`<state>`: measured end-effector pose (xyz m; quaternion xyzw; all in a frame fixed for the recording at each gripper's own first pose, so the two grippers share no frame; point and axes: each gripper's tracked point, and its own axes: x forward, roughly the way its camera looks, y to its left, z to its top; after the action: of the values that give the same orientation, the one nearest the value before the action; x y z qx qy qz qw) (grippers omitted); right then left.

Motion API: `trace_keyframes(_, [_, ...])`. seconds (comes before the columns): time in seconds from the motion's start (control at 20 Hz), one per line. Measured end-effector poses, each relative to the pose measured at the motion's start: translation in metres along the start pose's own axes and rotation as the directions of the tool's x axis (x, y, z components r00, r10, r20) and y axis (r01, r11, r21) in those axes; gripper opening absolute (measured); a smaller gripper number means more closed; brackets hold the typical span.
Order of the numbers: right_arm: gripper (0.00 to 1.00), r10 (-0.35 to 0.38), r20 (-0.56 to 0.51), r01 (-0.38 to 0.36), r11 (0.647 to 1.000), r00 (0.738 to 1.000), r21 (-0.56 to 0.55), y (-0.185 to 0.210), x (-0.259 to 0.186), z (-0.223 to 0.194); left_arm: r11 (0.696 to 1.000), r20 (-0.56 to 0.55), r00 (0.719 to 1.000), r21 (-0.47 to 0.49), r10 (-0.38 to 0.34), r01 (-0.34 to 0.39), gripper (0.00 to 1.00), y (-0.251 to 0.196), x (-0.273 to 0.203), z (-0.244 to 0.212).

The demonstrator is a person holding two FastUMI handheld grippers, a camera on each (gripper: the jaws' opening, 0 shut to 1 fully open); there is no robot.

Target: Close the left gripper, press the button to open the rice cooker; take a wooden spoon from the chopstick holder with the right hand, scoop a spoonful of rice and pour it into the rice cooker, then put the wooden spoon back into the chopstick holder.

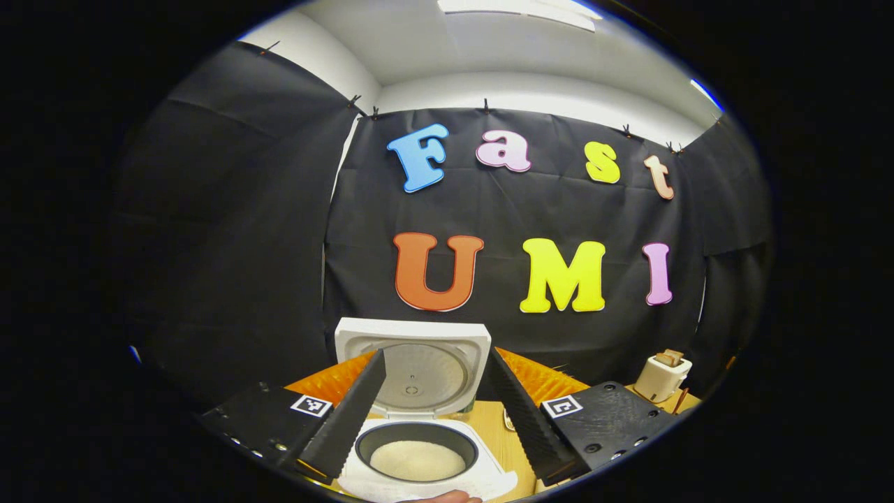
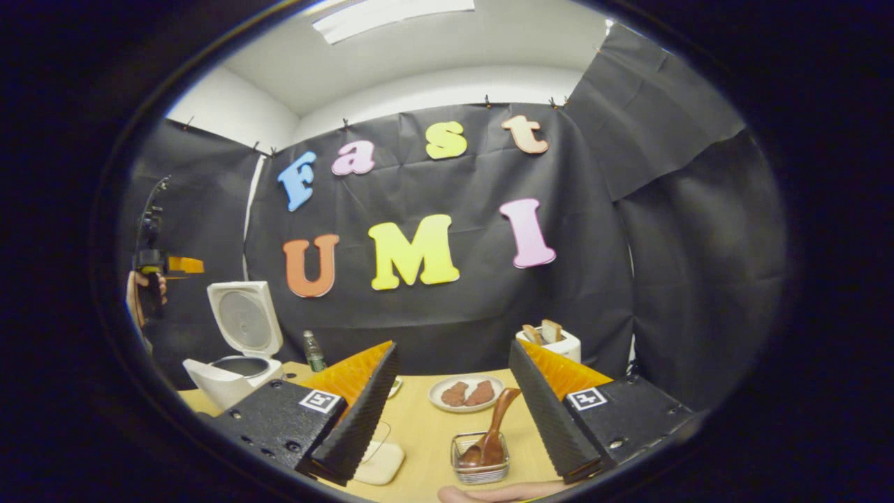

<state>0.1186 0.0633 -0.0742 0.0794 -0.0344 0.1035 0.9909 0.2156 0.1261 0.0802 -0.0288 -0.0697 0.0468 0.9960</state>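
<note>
Logging status: we judge the lid step done and the scoop either finished or not begun; we cannot tell which.

Rice cooker point(image 2: 234, 363): farthest left in the right gripper view, lid point(image 2: 246, 318) standing upright and open. In the left gripper view its inner pot point(image 1: 417, 450) sits just below and between the fingers, with pale rice point(image 1: 417, 461) covering its bottom.

Left gripper point(image 1: 436, 412): fingers spread wide, holding nothing, hovering above the cooker's pot. In the right gripper view we see it far off beside the cooker's lid, held by a hand point(image 2: 143, 293).

Bottle point(image 2: 313, 351): small, just right of the cooker.

Right gripper point(image 2: 454, 419): fingers spread, empty, aimed at the table point(image 2: 426, 433) well right of the cooker.

Plate point(image 2: 466, 393): beyond the right gripper's fingers, carrying two brown pieces.

Wooden spoon point(image 2: 492, 429): right of the cooker, bowl down in a small clear holder point(image 2: 480, 457), handle leaning up and to the right, between the right gripper's fingers but untouched.

Handling judgement: we expect the spoon to be light, stiff and smooth, likely to pivot if pinched near the tip. We would take the handle at mid-length, above the holder's rim. The holder looks light and may tip or slide.

Toaster point(image 2: 552, 342): farthest right of the cooker, slices poking out.
</note>
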Motion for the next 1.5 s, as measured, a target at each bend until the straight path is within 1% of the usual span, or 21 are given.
trace_keyframes(0.2, [1.00,-0.004,-0.001,0.004,1.000,1.000,-0.018,-0.004,0.003,-0.007,0.998,0.037,0.999,0.045,0.033,-0.034,0.94,0.017,0.047,0.016])
trace_keyframes(0.5, [1.00,-0.008,-0.024,0.007,0.999,1.000,-0.035,-0.008,0.009,-0.019,0.998,0.093,0.996,0.052,0.016,-0.021,0.94,0.026,0.106,0.031])
trace_keyframes(0.55, [0.95,-0.010,-0.027,0.009,0.999,1.000,-0.041,-0.009,0.008,-0.022,0.998,0.102,0.995,0.052,0.012,-0.018,0.93,0.026,0.120,0.031])
trace_keyframes(0.6, [0.96,-0.010,-0.030,0.008,0.999,1.000,-0.047,-0.009,0.006,-0.024,0.998,0.102,0.995,0.053,0.023,-0.029,0.93,0.029,0.133,0.028])
trace_keyframes(0.65, [1.00,-0.013,-0.029,0.012,0.999,0.999,-0.052,-0.009,0.004,-0.026,0.997,0.093,0.995,0.057,0.039,-0.044,0.94,0.033,0.145,0.021])
trace_keyframes(0.7, [0.96,-0.017,-0.026,0.016,0.998,1.000,-0.054,-0.009,0.004,-0.028,0.996,0.070,0.996,0.063,0.054,-0.059,0.94,0.035,0.158,0.010])
trace_keyframes(0.75, [1.00,-0.021,-0.027,0.019,0.998,0.999,-0.055,-0.009,0.003,-0.029,0.994,0.039,0.996,0.079,0.077,-0.079,0.94,0.038,0.170,-0.001])
trace_keyframes(0.8, [1.00,-0.022,-0.035,0.020,0.998,0.999,-0.056,-0.009,0.002,-0.031,0.991,0.015,0.994,0.087,0.106,-0.107,0.94,0.045,0.180,-0.010])
trace_keyframes(0.85, [1.00,-0.017,-0.044,0.015,0.998,0.999,-0.056,-0.007,0.000,-0.034,0.989,-0.017,0.994,0.097,0.112,-0.110,0.94,0.044,0.188,-0.020])
trace_keyframes(0.95, [1.00,-0.017,-0.064,0.012,0.998,0.998,-0.069,-0.006,-0.003,-0.039,0.985,-0.052,0.990,0.114,0.135,-0.128,0.94,0.051,0.198,-0.031])
trace_keyframes(1.0, [0.96,-0.025,-0.070,0.019,0.997,0.997,-0.077,-0.008,-0.005,-0.039,0.986,-0.067,0.988,0.103,0.140,-0.133,0.94,0.053,0.200,-0.034])
trace_keyframes(1.05, [1.00,-0.029,-0.076,0.023,0.996,0.997,-0.083,-0.007,-0.007,-0.039,0.987,-0.089,0.986,0.086,0.142,-0.135,0.95,0.055,0.202,-0.040])
trace_keyframes(1.1, [1.00,-0.032,-0.083,0.025,0.996,0.996,-0.085,-0.007,-0.009,-0.039,0.987,-0.127,0.981,0.078,0.147,-0.138,0.95,0.056,0.203,-0.049])
trace_keyframes(1.15, [1.00,-0.031,-0.088,0.024,0.996,0.996,-0.081,-0.004,-0.014,-0.039,0.983,-0.134,0.976,0.097,0.170,-0.158,0.95,0.060,0.202,-0.053])
trace_keyframes(1.2, [1.00,-0.029,-0.094,0.022,0.997,0.995,-0.074,-0.003,-0.018,-0.037,0.982,-0.136,0.976,0.100,0.171,-0.159,0.97,0.060,0.201,-0.052])
trace_keyframes(1.25, [0.96,-0.025,-0.101,0.019,0.998,0.995,-0.064,-0.001,-0.023,-0.037,0.983,-0.150,0.974,0.095,0.171,-0.158,0.97,0.058,0.201,-0.053])
trace_keyframes(1.3, [1.00,-0.024,-0.104,0.018,0.998,0.994,-0.055,0.001,-0.029,-0.034,0.983,-0.165,0.971,0.088,0.173,-0.160,0.97,0.057,0.198,-0.054])
trace_keyframes(1.35, [1.00,-0.033,-0.109,0.028,0.998,0.993,-0.050,0.000,-0.035,-0.033,0.981,-0.185,0.965,0.087,0.186,-0.173,0.98,0.057,0.193,-0.056])
trace_keyframes(1.4, [0.95,-0.036,-0.108,0.031,0.998,0.994,-0.048,0.000,-0.040,-0.031,0.979,-0.206,0.959,0.094,0.196,-0.180,0.98,0.055,0.184,-0.059])
trace_keyframes(1.45, [0.96,-0.030,-0.105,0.025,0.999,0.994,-0.047,0.004,-0.046,-0.028,0.978,-0.221,0.955,0.102,0.198,-0.179,1.00,0.052,0.168,-0.061])
trace_keyframes(1.5, [1.00,-0.020,-0.109,0.015,0.999,0.994,-0.047,0.008,-0.051,-0.027,0.979,-0.235,0.952,0.100,0.198,-0.179,0.98,0.050,0.157,-0.062])
